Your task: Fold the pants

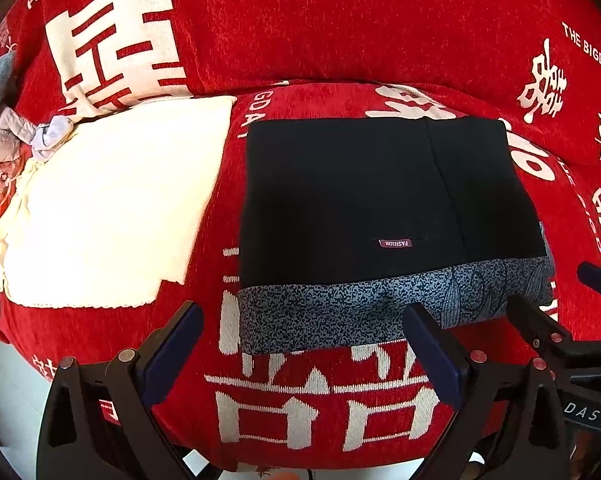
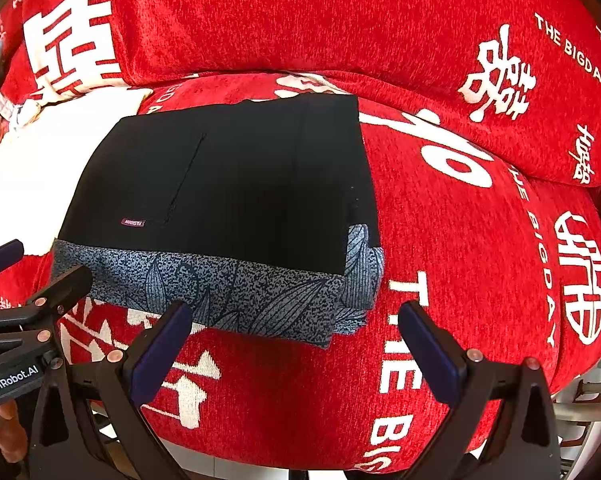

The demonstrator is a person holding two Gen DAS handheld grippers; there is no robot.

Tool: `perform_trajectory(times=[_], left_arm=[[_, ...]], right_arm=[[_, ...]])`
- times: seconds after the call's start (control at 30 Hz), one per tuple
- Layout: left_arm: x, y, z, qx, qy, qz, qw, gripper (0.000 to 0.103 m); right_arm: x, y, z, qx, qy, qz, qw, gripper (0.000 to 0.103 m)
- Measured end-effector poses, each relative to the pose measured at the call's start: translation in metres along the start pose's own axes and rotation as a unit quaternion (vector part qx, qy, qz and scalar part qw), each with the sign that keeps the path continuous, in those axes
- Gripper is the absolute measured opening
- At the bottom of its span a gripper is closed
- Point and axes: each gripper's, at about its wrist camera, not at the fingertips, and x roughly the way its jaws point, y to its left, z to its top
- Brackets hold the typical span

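Black pants (image 1: 348,196) (image 2: 228,184) lie folded into a flat rectangle on the red seat cushion, a small "FASHION" label (image 1: 395,243) on top. Under them a speckled blue-grey garment (image 1: 340,312) (image 2: 236,292) with a leaf print sticks out along the near edge. My left gripper (image 1: 304,328) stands open just in front of that near edge, nothing between its fingers. My right gripper (image 2: 294,326) is open too, near the bundle's front right corner, and it shows at the right edge of the left wrist view (image 1: 556,288). Neither gripper touches the cloth.
A cream cloth (image 1: 112,200) lies folded on the seat left of the pants. Crumpled grey and white clothes (image 1: 16,128) pile at the far left. The red sofa (image 2: 480,240) with white lettering has back cushions behind (image 1: 340,20). A hand (image 2: 8,436) holds the left gripper.
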Motion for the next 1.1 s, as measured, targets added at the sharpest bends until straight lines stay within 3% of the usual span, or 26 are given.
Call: perform_trajectory(times=[1.1], left_arm=[[0.000,0.003,-0.002,0.007,0.004,-0.035,0.9993,0.100]], right_arm=[[-0.010,0.002,-0.004,-0.003,-0.005,-0.002,1.000,0.103]])
